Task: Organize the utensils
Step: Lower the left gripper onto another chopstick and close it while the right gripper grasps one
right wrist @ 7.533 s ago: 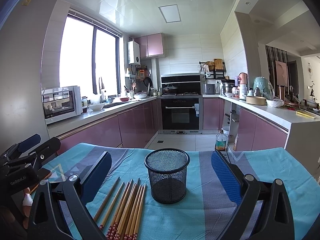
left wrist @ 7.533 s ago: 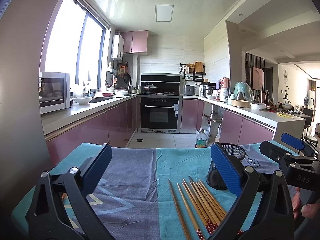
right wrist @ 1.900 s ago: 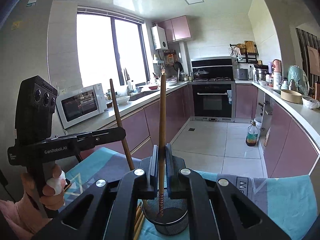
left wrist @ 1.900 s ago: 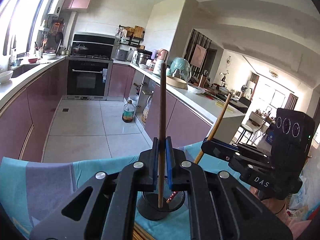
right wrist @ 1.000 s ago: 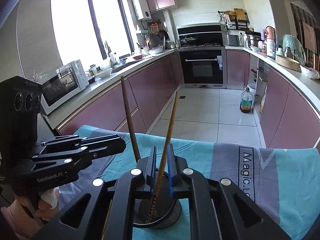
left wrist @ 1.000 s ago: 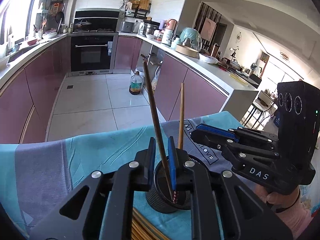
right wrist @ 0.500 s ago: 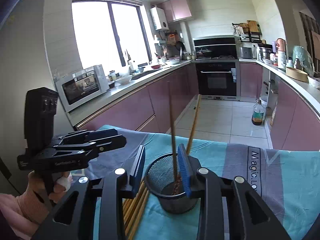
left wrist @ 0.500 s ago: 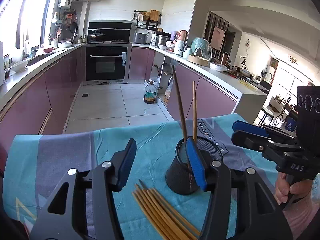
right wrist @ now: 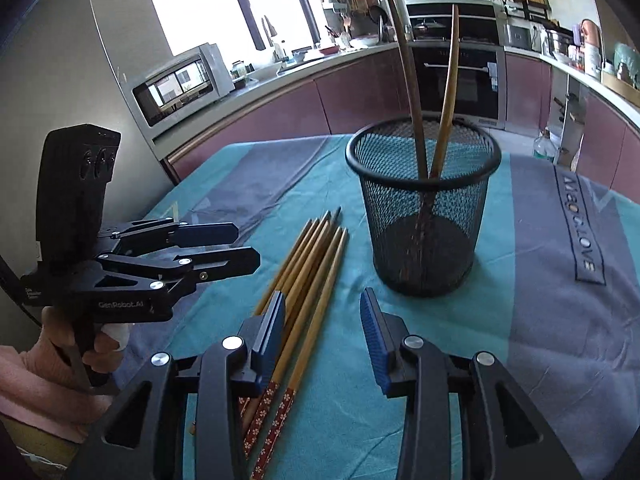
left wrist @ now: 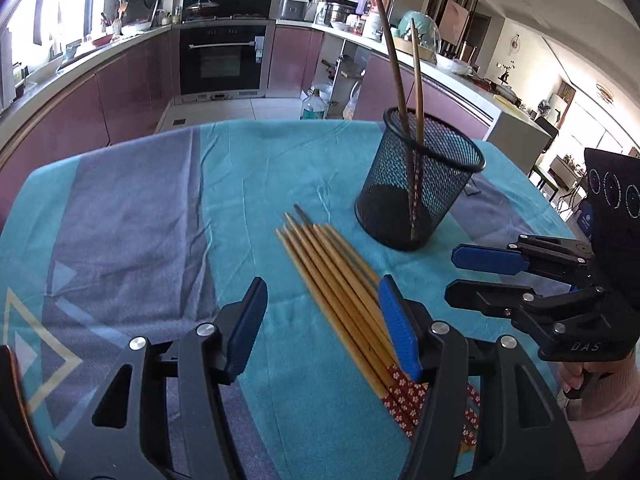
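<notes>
- Since a second ago both grippers have let go of their chopsticks, which now stand loose in the mesh cup (left wrist: pixel 420 184), and both have dropped toward the bundle lying on the cloth; each pair of jaws has just been opening.
- Left wrist view: the left gripper (left wrist: pixel 322 322) fills the bottom of the frame, its blue pads set moderately apart with nothing pressed between them. The loose chopsticks (left wrist: pixel 336 284) run diagonally from the centre toward the lower right, and the right pad lies over their near part; whether it touches them cannot be told.
- Same view: the mesh cup stands right of centre, just beyond the bundle's tips, with the two standing chopsticks (left wrist: pixel 404 80) leaning in it and rising to the top of the frame. The right gripper (left wrist: pixel 484 276) enters from the right edge, jaws parted and empty. The teal and grey tablecloth (left wrist: pixel 140 220) covers the table.
- Right wrist view: the right gripper (right wrist: pixel 322 330) sits at bottom centre, pads a narrower gap apart, holding nothing; the bundle's red patterned ends pass under its left pad.
- Same view: the cup stands above centre, the left gripper (right wrist: pixel 236 246) at the left edge, a hand (right wrist: pixel 68 344) on its grip.
</notes>
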Demonstrator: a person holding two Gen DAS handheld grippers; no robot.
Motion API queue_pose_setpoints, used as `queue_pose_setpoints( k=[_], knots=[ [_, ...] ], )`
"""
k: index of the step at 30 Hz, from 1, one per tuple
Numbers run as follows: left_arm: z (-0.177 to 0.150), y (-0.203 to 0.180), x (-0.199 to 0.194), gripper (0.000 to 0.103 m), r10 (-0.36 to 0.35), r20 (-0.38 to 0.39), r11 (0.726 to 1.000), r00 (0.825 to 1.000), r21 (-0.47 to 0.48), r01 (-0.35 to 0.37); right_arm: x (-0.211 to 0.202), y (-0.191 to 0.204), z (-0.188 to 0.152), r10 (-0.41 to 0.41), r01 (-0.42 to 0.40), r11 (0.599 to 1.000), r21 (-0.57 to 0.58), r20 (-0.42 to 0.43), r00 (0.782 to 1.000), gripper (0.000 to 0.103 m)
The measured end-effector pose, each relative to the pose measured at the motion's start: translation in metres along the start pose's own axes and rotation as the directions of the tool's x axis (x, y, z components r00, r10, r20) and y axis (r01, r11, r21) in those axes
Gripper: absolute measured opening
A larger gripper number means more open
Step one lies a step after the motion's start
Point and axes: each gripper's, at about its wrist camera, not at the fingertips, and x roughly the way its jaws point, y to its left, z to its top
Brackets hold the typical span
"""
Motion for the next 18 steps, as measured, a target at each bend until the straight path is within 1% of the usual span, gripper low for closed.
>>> queue_pose_setpoints(
  k=[2, 5, 7, 10, 13, 18],
  knots=[
    [-0.007, -0.004, 0.006, 0.057, 0.003, -0.019, 1.0, 1.0, 0.002, -0.003, 0.006, 0.003, -0.003, -0.007, 0.007, 1.0, 0.002, -0.016, 1.0, 0.037],
    [-0.016, -0.008, 0.011, 0.058, -0.024, -0.035, 1.0, 0.999, -0.007, 0.023, 0.01, 0.006, -0.007, -0.017, 0.017, 1.0, -0.005, -0.024, 1.0, 0.037],
    [-0.017, -0.013, 0.013, 0.06, -0.022, -0.04, 1.0, 0.999, 0.002, 0.022, 0.011, 0.009, -0.011, -0.024, 0.024, 1.0, -0.013, -0.029, 0.999, 0.037],
    [-0.018, -0.019, 0.017, 0.061, -0.026, -0.049, 1.0, 0.998, 0.007, 0.027, 0.018, 0.011, -0.014, -0.036, 0.036, 0.999, -0.018, -0.037, 0.999, 0.037],
    [-0.019, -0.025, 0.023, 0.061, 0.007, -0.071, 1.0, 0.997, 0.022, -0.005, 0.024, 0.012, -0.013, -0.044, 0.044, 0.999, -0.012, -0.044, 0.998, 0.037],
    [-0.021, -0.026, 0.025, 0.061, 0.018, -0.077, 0.999, 0.997, 0.035, -0.015, 0.026, 0.011, -0.017, -0.052, 0.051, 0.999, -0.01, -0.047, 0.998, 0.037]
  ],
)
